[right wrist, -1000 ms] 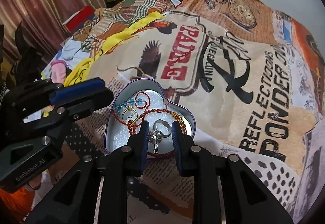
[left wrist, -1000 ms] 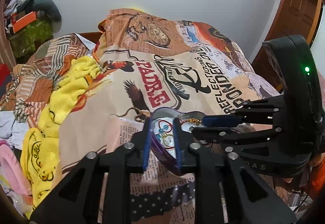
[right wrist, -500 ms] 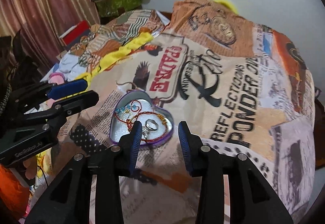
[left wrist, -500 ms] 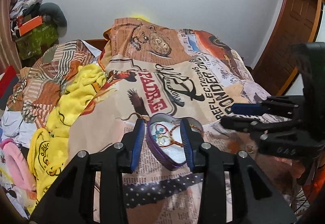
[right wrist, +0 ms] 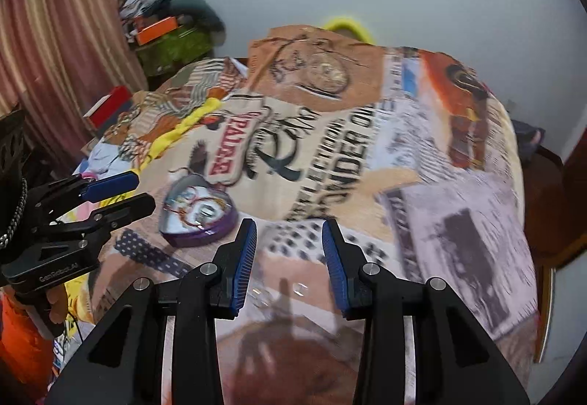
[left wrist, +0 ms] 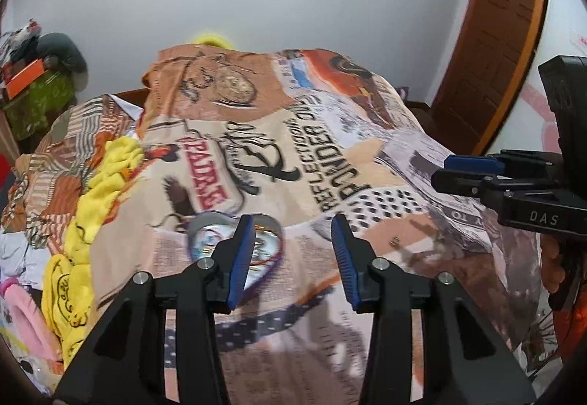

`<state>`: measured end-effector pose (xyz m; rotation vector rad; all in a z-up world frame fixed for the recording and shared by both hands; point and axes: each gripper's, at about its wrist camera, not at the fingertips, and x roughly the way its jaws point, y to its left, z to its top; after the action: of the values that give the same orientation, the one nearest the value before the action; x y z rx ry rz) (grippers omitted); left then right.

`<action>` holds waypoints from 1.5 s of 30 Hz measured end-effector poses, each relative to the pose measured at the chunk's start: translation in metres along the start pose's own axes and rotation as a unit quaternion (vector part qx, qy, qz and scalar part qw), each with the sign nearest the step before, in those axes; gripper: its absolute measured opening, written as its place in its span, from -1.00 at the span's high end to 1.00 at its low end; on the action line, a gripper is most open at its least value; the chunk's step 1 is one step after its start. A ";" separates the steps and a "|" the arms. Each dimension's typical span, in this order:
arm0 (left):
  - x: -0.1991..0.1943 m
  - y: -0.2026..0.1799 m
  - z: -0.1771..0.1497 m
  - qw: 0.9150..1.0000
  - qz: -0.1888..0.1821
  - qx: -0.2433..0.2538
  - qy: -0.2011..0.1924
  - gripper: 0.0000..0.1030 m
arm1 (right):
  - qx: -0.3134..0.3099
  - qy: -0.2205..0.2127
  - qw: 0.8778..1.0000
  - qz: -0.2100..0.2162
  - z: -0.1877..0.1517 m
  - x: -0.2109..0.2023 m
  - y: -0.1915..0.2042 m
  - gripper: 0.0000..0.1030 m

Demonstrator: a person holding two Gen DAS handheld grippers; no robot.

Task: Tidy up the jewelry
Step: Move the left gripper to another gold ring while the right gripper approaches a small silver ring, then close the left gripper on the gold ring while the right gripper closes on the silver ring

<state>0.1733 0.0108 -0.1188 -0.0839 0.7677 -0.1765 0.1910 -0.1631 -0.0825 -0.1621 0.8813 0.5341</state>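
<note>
A purple heart-shaped tin (right wrist: pixel 200 212) lies on the printed bedspread and holds a red cord bracelet, a blue bead piece and rings. It also shows in the left wrist view (left wrist: pixel 205 232), partly behind my left finger. My left gripper (left wrist: pixel 293 254) is open and empty, just right of the tin. My right gripper (right wrist: pixel 288 256) is open and empty, to the right of the tin. A small metal piece (left wrist: pixel 395 241) lies loose on the bedspread. Small clear pieces (right wrist: pixel 262 295) lie between my right fingers, blurred.
The printed bedspread (right wrist: pixel 367 155) covers the bed. A yellow towel (left wrist: pixel 95 192) and pink cloth lie at the left edge. Boxes and bags (right wrist: pixel 165 34) stand against the back wall by a striped curtain. A wooden door (left wrist: pixel 491 49) is at the right.
My right gripper let go of the ring into the tin, opened, and pulled back to the right. My left gripper released the tin's rim, opened wide and drew back.
</note>
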 end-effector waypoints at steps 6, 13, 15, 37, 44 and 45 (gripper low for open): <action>0.024 -0.028 -0.009 0.999 -0.027 0.015 0.035 0.18 | 0.009 0.013 1.000 -0.018 -0.021 -0.003 -0.019 0.34; 0.060 -0.056 -0.026 0.993 -0.059 0.032 0.093 0.18 | 0.032 0.031 0.999 -0.009 -0.043 0.000 -0.036 0.34; 0.068 -0.063 -0.031 0.992 -0.066 0.036 0.104 0.18 | 0.033 0.035 0.999 -0.006 -0.047 0.002 -0.038 0.34; 0.081 -0.052 -0.038 0.993 -0.066 0.019 0.096 0.88 | 0.019 0.057 0.997 0.047 -0.051 0.033 -0.022 0.34; 0.074 -0.038 -0.036 0.993 -0.072 0.004 0.088 0.88 | -0.016 0.076 0.996 0.039 -0.046 0.055 -0.005 0.36; 0.073 -0.037 -0.037 0.993 -0.074 0.003 0.087 0.88 | -0.020 0.076 0.996 0.038 -0.047 0.057 -0.004 0.38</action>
<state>0.1943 -0.0394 -0.1897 -0.1208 0.9352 -0.3295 0.1901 -0.1613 -0.1561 -0.2081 1.0293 0.6157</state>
